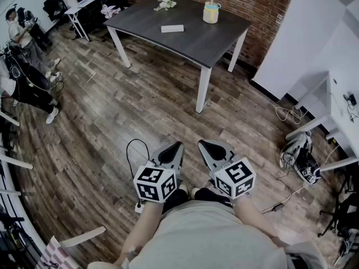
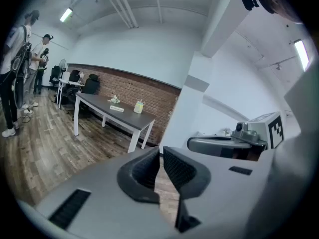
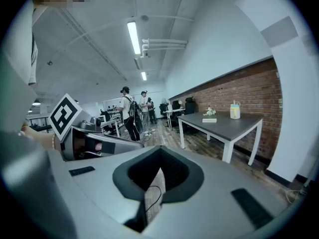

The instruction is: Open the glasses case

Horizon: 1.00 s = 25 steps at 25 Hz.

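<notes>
The glasses case (image 1: 172, 28) is a flat pale box lying on a dark grey table (image 1: 190, 45) far ahead, across the wooden floor. It shows small in the left gripper view (image 2: 116, 109) and in the right gripper view (image 3: 209, 120). My left gripper (image 1: 178, 145) and right gripper (image 1: 203, 144) are held side by side close to my body, well short of the table. Both point slightly down. The left gripper (image 2: 161, 151) has its jaws shut on nothing. My right gripper (image 3: 160, 151) is also shut and empty.
A yellow cup (image 1: 211, 12) and a small flower bunch (image 1: 165, 4) stand on the table. A black cable (image 1: 137, 150) loops on the floor near my feet. People stand at the far left (image 1: 22, 27). White furniture (image 1: 336, 111) and a bag (image 1: 300, 158) are at the right.
</notes>
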{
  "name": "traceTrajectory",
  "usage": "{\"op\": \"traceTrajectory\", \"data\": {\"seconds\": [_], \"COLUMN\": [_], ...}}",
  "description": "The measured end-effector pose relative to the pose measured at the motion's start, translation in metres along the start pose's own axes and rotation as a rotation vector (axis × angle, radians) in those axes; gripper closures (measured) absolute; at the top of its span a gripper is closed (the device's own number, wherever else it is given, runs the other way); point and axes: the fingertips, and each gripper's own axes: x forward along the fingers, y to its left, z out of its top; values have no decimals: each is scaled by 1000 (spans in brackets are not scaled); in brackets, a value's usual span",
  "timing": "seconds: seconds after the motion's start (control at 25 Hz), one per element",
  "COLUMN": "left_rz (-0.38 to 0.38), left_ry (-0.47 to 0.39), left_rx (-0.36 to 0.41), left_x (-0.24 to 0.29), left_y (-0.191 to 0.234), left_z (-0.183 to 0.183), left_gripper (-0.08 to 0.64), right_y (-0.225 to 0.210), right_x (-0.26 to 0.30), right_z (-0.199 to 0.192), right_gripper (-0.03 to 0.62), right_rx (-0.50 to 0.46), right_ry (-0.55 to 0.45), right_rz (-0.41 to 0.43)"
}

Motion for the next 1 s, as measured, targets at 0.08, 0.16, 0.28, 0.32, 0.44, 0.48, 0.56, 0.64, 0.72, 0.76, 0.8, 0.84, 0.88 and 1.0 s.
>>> {"op": "traceTrajectory", "data": {"seconds": [0.08, 0.16, 0.28, 0.32, 0.44, 0.48, 0.56, 0.64, 0.72, 0.76, 0.8, 0.84, 0.88, 1.0], "left_rz": [-8, -13, -20, -24, -38, -46, -59, -50, -31, -29, -38, -51, -61, -48], "left_ry": [-4, -4, 3, 6, 3, -6, -23, -35, -40, -37, -30, -21, -13, -7], "left_rx": [4, 10, 16, 17, 17, 17, 20, 28, 35, 35, 33, 30, 27, 21], "left_x": [1, 2, 2, 1, -1, -2, -4, -7, -10, -11, -12, -13, -14, -18], "left_y": [2, 4, 6, 6, 6, 7, 9, 14, 22, 25, 26, 27, 29, 38], "left_z": [3, 6, 5, 4, 3, 4, 8, 11, 12, 11, 9, 7, 6, 2], "left_gripper": [520, 520, 520, 520, 520, 520, 520, 520, 520, 518, 518, 518, 518, 517], "right_y": [-2, -3, -1, 0, 2, 3, 4, 4, 3, 3, 4, 5, 9, 23], "right_x": [1, 1, 1, 1, 2, 3, 5, 5, 7, 8, 10, 12, 15, 24], "right_z": [-2, -3, -4, -5, -7, -6, -2, 0, 0, -1, -2, -4, -6, -11], "right_gripper": [589, 589, 589, 589, 589, 589, 588, 588, 586, 586, 586, 584, 569, 540], "right_rx": [9, 17, 18, 18, 15, 18, 35, 38, 25, 22, 23, 26, 30, 30], "right_ry": [4, 7, 9, 10, -1, -16, -49, -54, -50, -46, -40, -32, -22, 11], "right_rz": [-3, -6, -14, -16, -17, -14, -12, -28, -45, -52, -55, -55, -50, -24]}}
